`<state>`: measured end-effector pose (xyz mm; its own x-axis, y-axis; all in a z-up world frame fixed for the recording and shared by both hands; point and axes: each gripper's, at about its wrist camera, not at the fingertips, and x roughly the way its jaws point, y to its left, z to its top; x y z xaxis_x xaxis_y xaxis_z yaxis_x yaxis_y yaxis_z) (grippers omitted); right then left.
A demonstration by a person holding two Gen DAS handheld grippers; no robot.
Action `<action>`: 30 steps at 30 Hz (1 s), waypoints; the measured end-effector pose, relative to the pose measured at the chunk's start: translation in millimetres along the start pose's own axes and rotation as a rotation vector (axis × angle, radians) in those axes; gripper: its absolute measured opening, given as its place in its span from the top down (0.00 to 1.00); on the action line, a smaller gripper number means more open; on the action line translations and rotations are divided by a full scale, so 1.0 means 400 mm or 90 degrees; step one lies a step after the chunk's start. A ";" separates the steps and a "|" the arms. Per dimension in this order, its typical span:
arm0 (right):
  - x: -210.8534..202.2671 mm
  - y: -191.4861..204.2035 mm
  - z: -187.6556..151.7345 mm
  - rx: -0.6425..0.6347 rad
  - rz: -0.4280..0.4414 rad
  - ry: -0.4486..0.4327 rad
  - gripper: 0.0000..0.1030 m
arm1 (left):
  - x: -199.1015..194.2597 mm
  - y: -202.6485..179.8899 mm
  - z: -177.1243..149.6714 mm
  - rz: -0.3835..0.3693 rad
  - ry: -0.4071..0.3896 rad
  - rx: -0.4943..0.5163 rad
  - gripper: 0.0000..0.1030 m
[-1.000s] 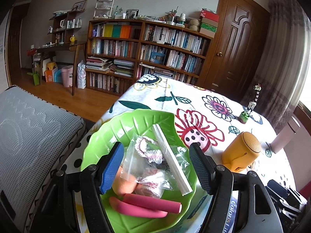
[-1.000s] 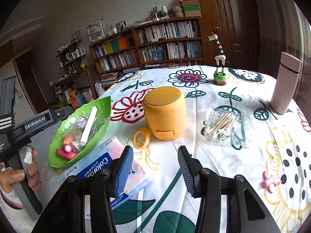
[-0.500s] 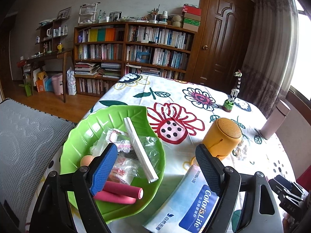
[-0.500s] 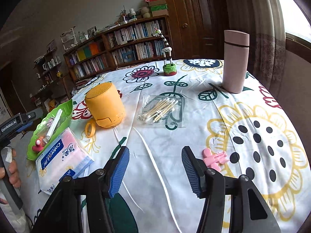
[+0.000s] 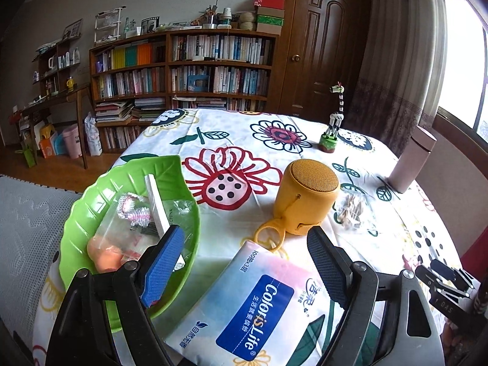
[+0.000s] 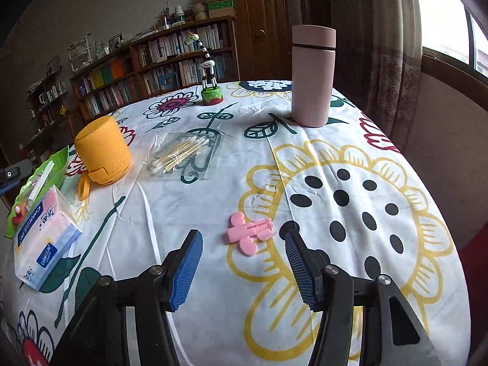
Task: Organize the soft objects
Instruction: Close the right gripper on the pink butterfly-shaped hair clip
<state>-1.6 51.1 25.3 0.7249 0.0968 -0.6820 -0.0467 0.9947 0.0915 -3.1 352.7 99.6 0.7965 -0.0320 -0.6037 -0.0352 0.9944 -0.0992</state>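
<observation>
While grippers gape, one tissue pack point(image 5: 256, 302), one bowl point(image 5: 88, 195).

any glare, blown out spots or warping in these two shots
Left wrist view: the window at the right edge is blown out to white, and the wooden bookshelf bows from fisheye warping. Right wrist view: the window at upper right is overexposed too, the flower-print tablecloth bulges like a dome, and the corners are black; the small pink plastic clip stays sharp.
</observation>
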 end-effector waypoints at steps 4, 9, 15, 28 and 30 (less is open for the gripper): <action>0.034 -0.017 0.007 -0.003 0.032 0.033 0.42 | 0.006 -0.034 -0.003 -0.007 0.006 0.019 0.19; 0.049 -0.013 0.015 -0.025 0.045 0.042 0.40 | 0.015 -0.074 -0.007 -0.014 0.016 0.040 0.19; 0.070 -0.004 0.024 -0.065 0.028 0.054 0.39 | 0.032 -0.128 -0.009 -0.023 0.028 0.066 0.19; 0.057 -0.023 0.017 -0.083 0.037 0.053 0.60 | 0.100 -0.267 -0.016 -0.048 0.068 0.127 0.19; 0.052 -0.033 0.015 -0.074 0.047 0.052 0.60 | 0.115 -0.288 -0.016 -0.053 0.076 0.135 0.19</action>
<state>18.3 39.8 14.2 0.6589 0.1673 -0.7334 -0.1808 0.9816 0.0615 33.9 236.0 78.3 0.7144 -0.1132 -0.6905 0.1641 0.9864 0.0080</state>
